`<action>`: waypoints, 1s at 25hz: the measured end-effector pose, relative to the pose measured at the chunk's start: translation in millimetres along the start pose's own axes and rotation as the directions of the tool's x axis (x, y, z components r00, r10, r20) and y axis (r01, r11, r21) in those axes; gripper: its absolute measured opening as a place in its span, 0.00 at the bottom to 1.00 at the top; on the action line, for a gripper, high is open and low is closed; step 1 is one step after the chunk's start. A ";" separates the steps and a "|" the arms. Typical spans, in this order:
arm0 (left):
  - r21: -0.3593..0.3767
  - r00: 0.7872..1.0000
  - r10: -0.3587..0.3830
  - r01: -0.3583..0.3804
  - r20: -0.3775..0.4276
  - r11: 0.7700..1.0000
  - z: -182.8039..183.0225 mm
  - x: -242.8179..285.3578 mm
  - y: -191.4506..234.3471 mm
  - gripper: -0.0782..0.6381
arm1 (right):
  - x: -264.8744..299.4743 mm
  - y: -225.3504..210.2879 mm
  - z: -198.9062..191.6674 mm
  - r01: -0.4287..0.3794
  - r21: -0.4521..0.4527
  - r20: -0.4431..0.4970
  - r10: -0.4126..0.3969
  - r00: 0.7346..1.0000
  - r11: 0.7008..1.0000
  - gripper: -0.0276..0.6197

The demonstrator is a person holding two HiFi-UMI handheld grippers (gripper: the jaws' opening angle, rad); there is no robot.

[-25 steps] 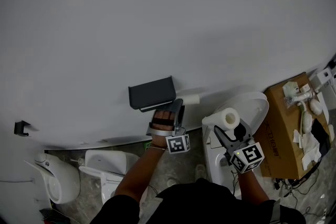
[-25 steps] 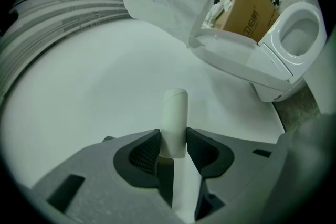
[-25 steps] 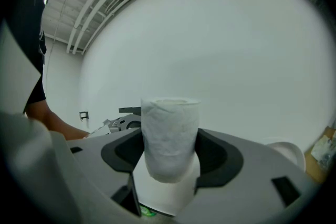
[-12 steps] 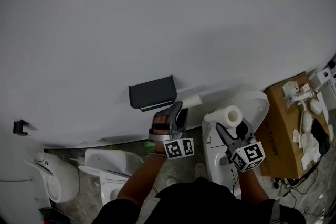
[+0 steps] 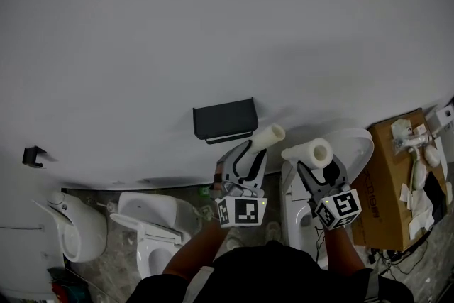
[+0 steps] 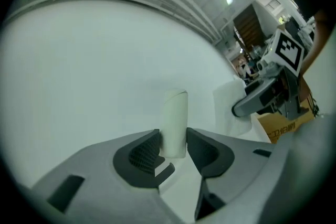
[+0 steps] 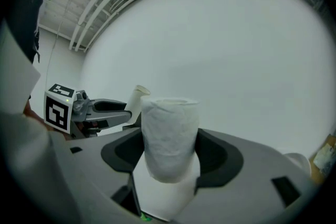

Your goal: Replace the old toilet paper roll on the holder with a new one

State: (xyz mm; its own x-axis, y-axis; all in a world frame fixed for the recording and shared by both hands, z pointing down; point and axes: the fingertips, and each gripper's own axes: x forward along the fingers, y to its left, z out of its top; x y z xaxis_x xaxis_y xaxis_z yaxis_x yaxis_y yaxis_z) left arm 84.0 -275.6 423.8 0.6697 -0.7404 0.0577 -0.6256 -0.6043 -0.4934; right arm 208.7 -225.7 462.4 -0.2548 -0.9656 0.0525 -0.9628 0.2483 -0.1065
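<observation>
The left tool (image 6: 173, 145) pinches the old tube (image 6: 175, 120) by its near end, with one jaw pressed on each side, so most of the bare cardboard core sticks out past the tips toward the wall (image 5: 213, 25). In the head view the tube sits just right of the dark holder (image 5: 225, 120) and a little nearer than it, clear of it and not touching. By the look of it the core is off its arm and held aside so the holder stands free.

The right tool (image 7: 170, 153) has its jaws spread wide around the new roll (image 7: 170, 136) and closed on its soft sides about halfway along. Both ends of the roll stay clear of the jaws. That grip probably keeps the hollow centre unblocked, ready to slide onto the holder.

The new roll hangs over the white toilet (image 5: 358, 145), right of the old tube and close beside it. The holder lies to its far left, with the left tool and its tube between them — so that tool likely has to move off before the roll can go in. A cardboard box (image 5: 390, 181) stands further right.
</observation>
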 end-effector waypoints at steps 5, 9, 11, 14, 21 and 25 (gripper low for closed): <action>-0.197 0.994 0.066 -0.048 0.090 0.979 8.1 -27.7 27.2 0.33 | 9.2 19.9 1.4 -0.041 -0.013 0.001 0.041 0.999 0.999 0.49; -0.385 0.989 0.105 -0.058 0.104 0.921 -8.9 -50.3 40.1 0.33 | 16.5 36.5 2.1 -0.072 -0.021 -0.003 0.072 0.997 0.997 0.49; -0.418 0.990 0.114 -0.069 0.083 0.906 -19.5 -59.7 44.1 0.33 | 20.9 44.2 2.7 -0.088 -0.030 -0.005 0.088 0.996 0.996 0.49; -0.451 0.990 0.129 -0.090 0.056 0.888 -38.8 -71.4 49.6 0.33 | 27.8 53.6 2.5 -0.105 -0.048 -0.015 0.105 0.994 0.993 0.49; -0.450 0.986 0.169 -0.143 0.018 0.881 -58.4 -93.5 61.1 0.33 | 40.3 63.2 3.7 -0.141 -0.052 -0.003 0.141 0.990 0.989 0.49; -0.451 0.982 0.187 -0.165 0.004 0.877 -66.4 -103.6 72.9 0.33 | 50.6 69.2 2.7 -0.147 -0.056 -0.011 0.146 0.989 0.988 0.49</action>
State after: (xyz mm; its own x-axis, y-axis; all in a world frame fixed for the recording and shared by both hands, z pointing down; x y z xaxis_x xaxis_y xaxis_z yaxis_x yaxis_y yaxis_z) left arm -57.5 -262.5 439.4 0.5428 -0.8390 -0.0389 -0.8396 -0.5408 -0.0512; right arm 129.5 -257.6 454.9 -0.3940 -0.9179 0.0469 -0.9185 0.3913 -0.0573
